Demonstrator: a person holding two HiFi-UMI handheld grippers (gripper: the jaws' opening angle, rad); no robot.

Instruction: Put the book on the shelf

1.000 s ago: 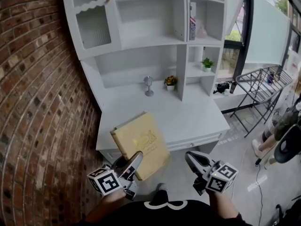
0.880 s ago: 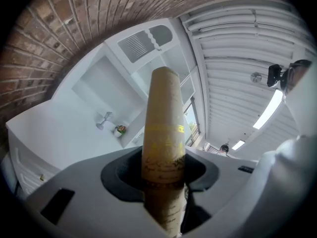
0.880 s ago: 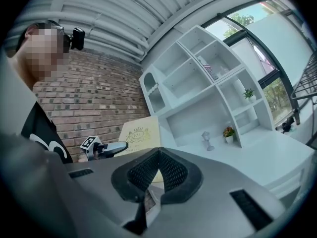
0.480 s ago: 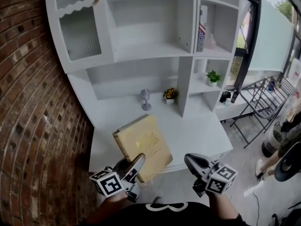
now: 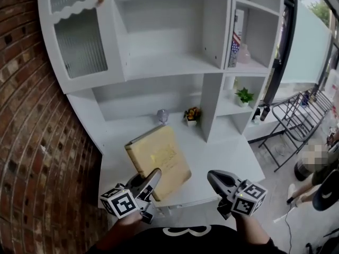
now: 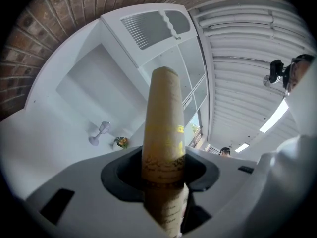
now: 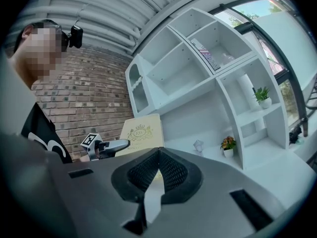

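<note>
A tan book (image 5: 159, 160) with a gold crest on its cover is held by its near corner in my left gripper (image 5: 150, 182), above the front of the white desk (image 5: 228, 155). In the left gripper view the book (image 6: 163, 128) stands edge-on between the jaws of the left gripper (image 6: 163, 168), which press on both its sides. My right gripper (image 5: 214, 178) hangs to the book's right, apart from it, shut with nothing in it; its pads meet at the tip (image 7: 157, 153). The right gripper view also shows the book (image 7: 142, 132). The white shelf unit (image 5: 169, 62) rises behind the desk.
A flag-patterned book (image 5: 233, 40) and a pink vase (image 5: 243, 53) stand in the upper right compartment. A potted plant (image 5: 244, 96), a small flower pot (image 5: 191, 114) and a silver goblet (image 5: 162, 115) sit lower. Brick wall (image 5: 32, 142) at left, metal rack (image 5: 296, 115) at right.
The view has come closer to the shelf unit and tilted upward. The book stays in the left gripper and now sits further over the desk. The right gripper keeps its place beside it.
</note>
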